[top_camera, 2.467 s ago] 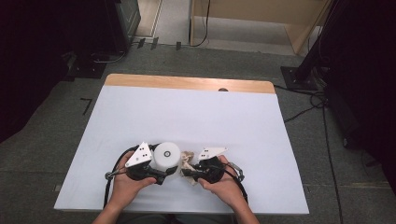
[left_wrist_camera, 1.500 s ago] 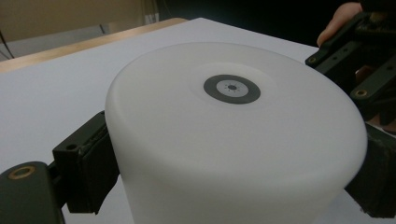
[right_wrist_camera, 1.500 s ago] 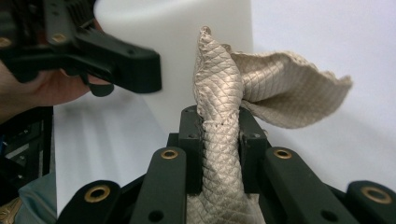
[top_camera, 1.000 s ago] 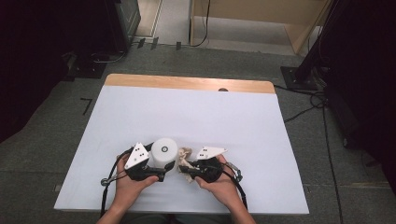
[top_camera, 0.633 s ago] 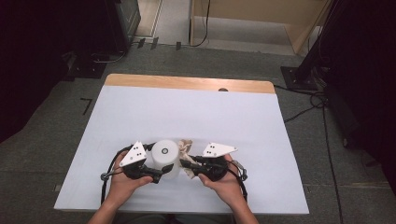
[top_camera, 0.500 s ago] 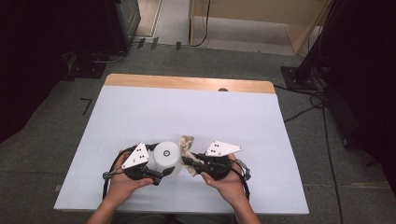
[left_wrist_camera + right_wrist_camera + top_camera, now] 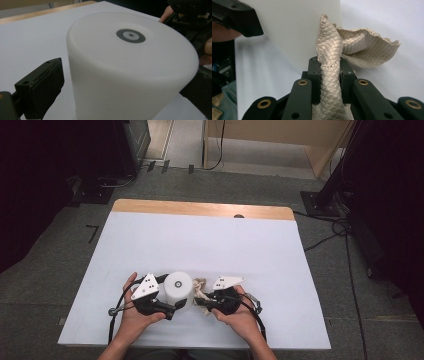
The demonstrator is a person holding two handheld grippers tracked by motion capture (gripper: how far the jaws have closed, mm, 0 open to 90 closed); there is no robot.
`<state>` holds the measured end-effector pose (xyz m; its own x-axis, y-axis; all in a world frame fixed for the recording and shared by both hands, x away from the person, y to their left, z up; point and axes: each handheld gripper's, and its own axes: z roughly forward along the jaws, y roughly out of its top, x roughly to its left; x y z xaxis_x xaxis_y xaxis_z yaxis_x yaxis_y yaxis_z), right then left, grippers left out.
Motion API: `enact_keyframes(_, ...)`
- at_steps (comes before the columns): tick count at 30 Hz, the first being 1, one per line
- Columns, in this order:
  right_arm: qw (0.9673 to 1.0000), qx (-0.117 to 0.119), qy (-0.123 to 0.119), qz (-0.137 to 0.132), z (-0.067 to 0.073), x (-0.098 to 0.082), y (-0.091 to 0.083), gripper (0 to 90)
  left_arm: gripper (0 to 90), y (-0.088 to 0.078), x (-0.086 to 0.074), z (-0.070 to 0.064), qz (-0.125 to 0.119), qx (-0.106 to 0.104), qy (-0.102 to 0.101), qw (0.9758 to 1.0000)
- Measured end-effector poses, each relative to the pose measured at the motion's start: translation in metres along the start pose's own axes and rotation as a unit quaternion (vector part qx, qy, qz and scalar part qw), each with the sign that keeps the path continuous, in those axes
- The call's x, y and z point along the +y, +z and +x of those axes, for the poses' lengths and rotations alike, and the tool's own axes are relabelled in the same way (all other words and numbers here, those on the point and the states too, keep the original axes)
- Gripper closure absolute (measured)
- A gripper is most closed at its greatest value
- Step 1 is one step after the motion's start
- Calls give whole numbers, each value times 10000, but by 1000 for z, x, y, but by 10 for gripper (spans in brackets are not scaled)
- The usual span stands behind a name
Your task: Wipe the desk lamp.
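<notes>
A white cylinder (image 7: 178, 287) stands near the table's front edge, a small grey ring (image 7: 130, 35) at the centre of its top. My left gripper (image 7: 166, 309) is shut on the cylinder (image 7: 130, 75), one black jaw on each side of its wall. My right gripper (image 7: 201, 302) is just right of the cylinder, shut on a beige quilted cloth (image 7: 200, 284). In the right gripper view the cloth (image 7: 332, 62) rises between the jaws of the right gripper (image 7: 329, 68). A loose fold (image 7: 367, 50) spreads to the right, and the cloth rests against the cylinder's white wall (image 7: 294, 30).
The white table (image 7: 200, 245) has a wooden strip (image 7: 200, 210) along its far edge. Cables (image 7: 117, 310) trail from both grippers toward the person. Dark equipment and floor cables surround the table.
The right gripper has shifted slightly back and forth with the cloth beside the cylinder. The cloth's top dropped a little lower. The cylinder and left gripper have hardly moved.
</notes>
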<state>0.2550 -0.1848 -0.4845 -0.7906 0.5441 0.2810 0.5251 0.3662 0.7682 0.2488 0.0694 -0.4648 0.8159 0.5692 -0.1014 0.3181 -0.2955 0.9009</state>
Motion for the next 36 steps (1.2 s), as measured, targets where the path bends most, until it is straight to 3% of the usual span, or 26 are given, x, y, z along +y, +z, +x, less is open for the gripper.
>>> enact_keyframes(3,10000,37,-12,58,0,-1,2,767,0,5,2,-9,49,288,13,9996)
enact_keyframes(6,9998,96,29,167,1,-2,3,767,21,4,2,-10,-48,449,-30,9990)
enact_keyframes(7,9998,103,-13,183,1,-3,4,767,66,3,2,-9,-71,406,-48,9991)
enact_keyframes(13,9998,148,-112,100,4,-1,1,768,72,-1,2,1,-24,32,76,10000)
enact_keyframes(15,9998,151,-149,-1,6,2,-2,768,77,-2,3,3,-10,-72,220,9997)
enact_keyframes(18,9994,112,-237,-224,10,8,-9,768,80,-3,3,4,55,-208,446,9988)
enact_keyframes(23,9965,114,-347,-752,14,20,-28,769,81,-1,3,6,38,-475,627,9969)
enact_keyframes(28,9912,172,-443,-1233,22,29,-47,769,81,0,2,6,-28,-500,629,9968)
enact_keyframes(31,9905,199,-511,-1264,24,31,-50,768,81,0,2,6,-29,-492,615,9969)
enact_keyframes(36,9939,264,-305,-1026,16,23,-38,768,81,0,2,6,-23,-483,599,9970)
